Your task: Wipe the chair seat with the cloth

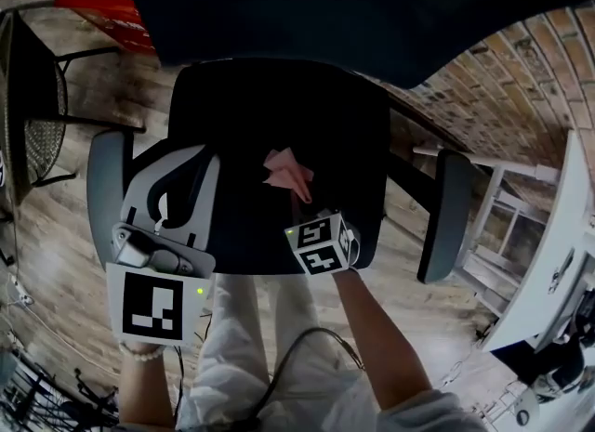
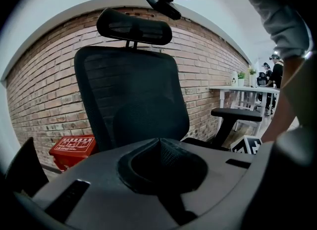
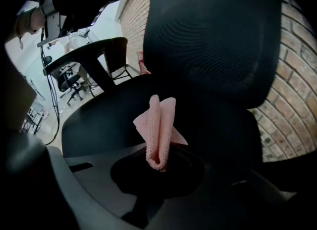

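Pink cloth (image 1: 286, 170) pinched above the chair seat (image 1: 237, 114).
Clamped tight in the right gripper (image 1: 304, 200) over the seat's middle; left gripper (image 2: 159, 144) closed on nothing, at the seat's left edge.

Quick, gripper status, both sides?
Left gripper: closed, nothing between the jaws.
Right gripper: closed on the pink cloth.

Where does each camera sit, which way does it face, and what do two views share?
Head view: on the head, looking down at the black office chair seat; left gripper, right gripper, forearms show.
Left gripper view: on that gripper, facing the black mesh backrest; shut empty jaws, a pale sleeve.
Right gripper view: on that gripper, facing the backrest; jaws shut on the pink knitted cloth.
Shared: head and right gripper views show the cloth.
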`<state>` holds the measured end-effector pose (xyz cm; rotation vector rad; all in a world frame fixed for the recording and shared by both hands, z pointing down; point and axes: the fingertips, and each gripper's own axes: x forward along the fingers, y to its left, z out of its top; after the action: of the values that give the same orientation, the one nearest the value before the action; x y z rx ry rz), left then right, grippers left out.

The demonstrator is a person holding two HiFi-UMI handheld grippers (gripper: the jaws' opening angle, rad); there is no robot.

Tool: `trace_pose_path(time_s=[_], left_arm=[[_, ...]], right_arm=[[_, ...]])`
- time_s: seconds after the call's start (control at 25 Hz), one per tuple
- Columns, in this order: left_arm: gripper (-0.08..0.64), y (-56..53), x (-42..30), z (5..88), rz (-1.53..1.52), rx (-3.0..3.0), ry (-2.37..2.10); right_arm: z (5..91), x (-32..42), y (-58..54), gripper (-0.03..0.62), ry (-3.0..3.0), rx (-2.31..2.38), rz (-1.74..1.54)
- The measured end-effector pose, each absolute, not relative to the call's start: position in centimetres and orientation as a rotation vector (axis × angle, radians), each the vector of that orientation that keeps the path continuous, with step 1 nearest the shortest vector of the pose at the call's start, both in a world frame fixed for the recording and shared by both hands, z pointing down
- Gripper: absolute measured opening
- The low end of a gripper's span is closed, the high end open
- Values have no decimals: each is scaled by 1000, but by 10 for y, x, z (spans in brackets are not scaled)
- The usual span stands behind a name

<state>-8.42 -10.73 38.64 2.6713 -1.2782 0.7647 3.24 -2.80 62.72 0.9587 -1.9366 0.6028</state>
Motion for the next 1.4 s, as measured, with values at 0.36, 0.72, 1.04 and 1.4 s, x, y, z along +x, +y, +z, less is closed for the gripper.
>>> trace_pose_path(time_s=[0.36, 0.72, 1.04, 1.4], left_arm=[[18, -107, -38, 383, 795, 2761, -1154], [18, -109, -7, 379, 809, 2823, -1068], [18, -105, -23, 380, 841, 2831, -1072], [18, -103, -78, 385, 898, 2756, -1192]], right_arm=[[620, 139, -16, 54, -1739, 1246, 675], [615, 186, 13, 54, -1618, 1405, 773], [625, 149, 23, 54, -1668, 1378, 900], [631, 55, 14, 54, -1828, 1182, 901]])
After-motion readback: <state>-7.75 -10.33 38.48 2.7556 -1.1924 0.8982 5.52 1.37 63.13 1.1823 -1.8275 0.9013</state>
